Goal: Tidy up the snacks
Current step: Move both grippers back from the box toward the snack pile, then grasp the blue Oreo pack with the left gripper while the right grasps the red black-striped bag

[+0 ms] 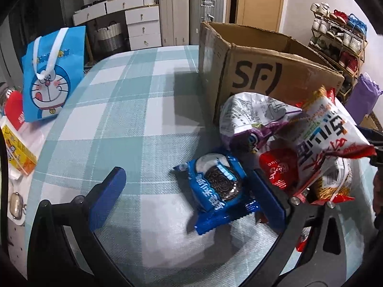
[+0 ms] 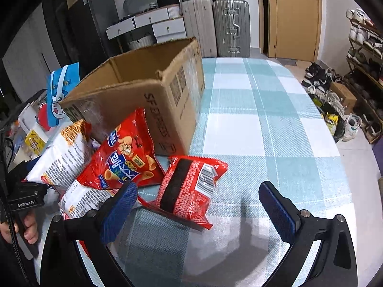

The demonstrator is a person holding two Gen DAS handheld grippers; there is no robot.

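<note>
Nearest in the left wrist view, the left gripper [image 1: 186,191] is seen with its jaws spread wide, and the blue cookie packet [image 1: 216,190] lies flat on the checked tablecloth [image 1: 100,124] between them, close against the right-hand pad; whether it is touched cannot be told. The packet is judged to be light, crinkly and slippery, with brittle biscuits inside, so it would best be taken across its short width with a gentle squeeze. In the right wrist view the right gripper [image 2: 198,203] is likewise held wide apart and nothing is clamped; the small red packet [image 2: 191,189] lies between its pads, nearer the left one. That packet appears soft and light, and a hold across its middle is judged safest. Just beyond, a red cone-snack bag [image 2: 124,160] and a white snack bag [image 2: 62,153] are heaped together, puffy and easily crushed. Farther back, the open cardboard box [image 2: 153,95] stands upright on the table, touching the heap. A blue cartoon tote [image 1: 51,76] stands well apart at the far left.
</note>
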